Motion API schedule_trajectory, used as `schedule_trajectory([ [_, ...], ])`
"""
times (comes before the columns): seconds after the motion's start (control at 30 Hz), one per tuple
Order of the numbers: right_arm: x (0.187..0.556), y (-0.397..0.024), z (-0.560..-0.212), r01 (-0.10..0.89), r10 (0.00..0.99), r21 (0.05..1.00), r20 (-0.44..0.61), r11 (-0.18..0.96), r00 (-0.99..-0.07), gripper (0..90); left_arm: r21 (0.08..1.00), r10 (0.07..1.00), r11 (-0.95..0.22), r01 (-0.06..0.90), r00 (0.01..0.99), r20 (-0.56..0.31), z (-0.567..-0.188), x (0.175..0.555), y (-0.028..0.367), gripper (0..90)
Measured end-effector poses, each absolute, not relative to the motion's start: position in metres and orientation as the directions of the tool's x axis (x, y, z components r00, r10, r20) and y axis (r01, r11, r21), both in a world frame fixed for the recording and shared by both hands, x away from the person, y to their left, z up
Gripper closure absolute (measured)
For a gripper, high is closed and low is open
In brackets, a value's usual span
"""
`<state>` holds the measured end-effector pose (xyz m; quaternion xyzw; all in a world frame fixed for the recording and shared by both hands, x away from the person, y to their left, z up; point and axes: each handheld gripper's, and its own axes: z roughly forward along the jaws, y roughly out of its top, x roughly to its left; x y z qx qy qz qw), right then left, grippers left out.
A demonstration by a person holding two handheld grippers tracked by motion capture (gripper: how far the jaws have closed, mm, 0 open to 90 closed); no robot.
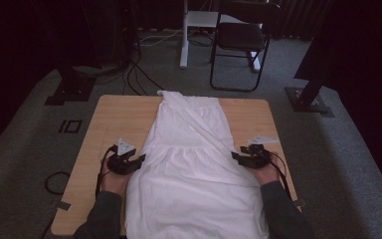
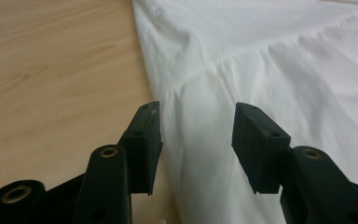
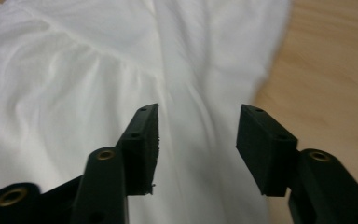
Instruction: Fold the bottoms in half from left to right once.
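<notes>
Two grippers flank a white dress (image 1: 191,164) spread flat along the middle of a wooden table (image 1: 114,117), bodice far, skirt near. Left gripper (image 1: 140,160) sits at the dress's left edge and right gripper (image 1: 235,157) at its right edge, both at the gathered waist seam (image 2: 223,63); each has its jaws apart with no cloth pinched, seen also in the right gripper view (image 3: 196,135). Judged step: taking the side edges. Close on a single layer at matching heights, keeping the fabric smooth. Surroundings: grey carpet (image 1: 353,164), a black folding chair (image 1: 241,40), floor cables (image 1: 134,74), dark curtains.
</notes>
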<state>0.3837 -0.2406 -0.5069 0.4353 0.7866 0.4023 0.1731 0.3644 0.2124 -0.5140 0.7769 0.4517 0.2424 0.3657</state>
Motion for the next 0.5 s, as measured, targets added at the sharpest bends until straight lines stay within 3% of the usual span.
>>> schedule_trajectory([
  [0.27, 0.428, -0.191, -0.524, 0.547, 0.815, 0.732, -0.020, 0.407, -0.580, 32.9, 0.758, 0.865, -0.389, 0.524, 0.490, 0.105, -0.513, 0.405, 0.188, 50.2],
  [0.3, 0.441, -0.185, -0.537, 0.565, 0.832, 0.695, -0.087, 0.445, -0.548, 34.0, 0.750, 0.862, -0.402, 0.526, 0.495, 0.115, -0.515, 0.409, 0.184, 50.2],
  [0.37, 0.445, -0.187, -0.540, 0.571, 0.839, 0.687, -0.105, 0.449, -0.534, 37.2, 0.730, 0.857, -0.425, 0.535, 0.498, 0.133, -0.519, 0.415, 0.179, 50.3],
  [0.4, 0.448, -0.196, -0.540, 0.568, 0.868, 0.715, -0.110, 0.407, -0.484, 54.9, 0.706, 0.853, -0.445, 0.551, 0.501, 0.147, -0.527, 0.421, 0.175, 51.3],
  [0.5, 0.454, -0.217, -0.539, 0.610, 0.907, 0.741, 0.001, 0.282, -0.420, 70.7, 0.674, 0.844, -0.469, 0.571, 0.515, 0.151, -0.539, 0.425, 0.174, 52.6],
])
